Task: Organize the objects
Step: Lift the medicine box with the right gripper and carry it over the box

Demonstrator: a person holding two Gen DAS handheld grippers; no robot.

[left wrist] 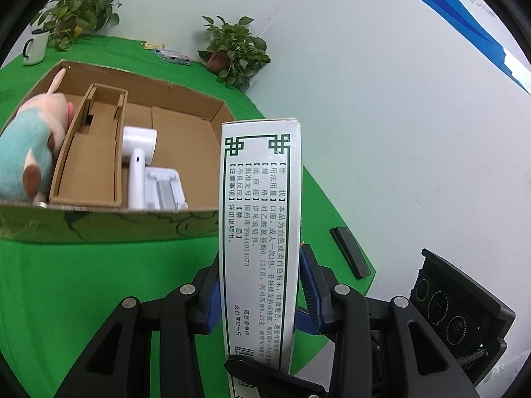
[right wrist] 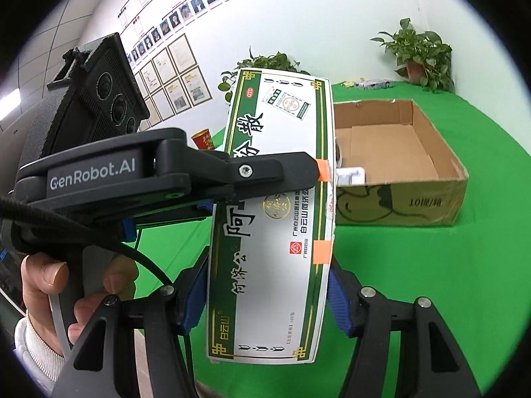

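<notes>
white medicine box [left wrist: 259,232] pinched by two grippers, left gripper [left wrist: 260,293] and right gripper [right wrist: 268,295].

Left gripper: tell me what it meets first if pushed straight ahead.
The left gripper is shut on the white-and-green medicine box. Beyond it, probably the open brown cardboard box's right end or green tablecloth; depth is unclear.

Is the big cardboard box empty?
No. The cardboard box is open on top, with a plush toy and a white gadget inside.

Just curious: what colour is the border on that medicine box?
Dark green with gold trim on the medicine box; right wrist view.
</notes>
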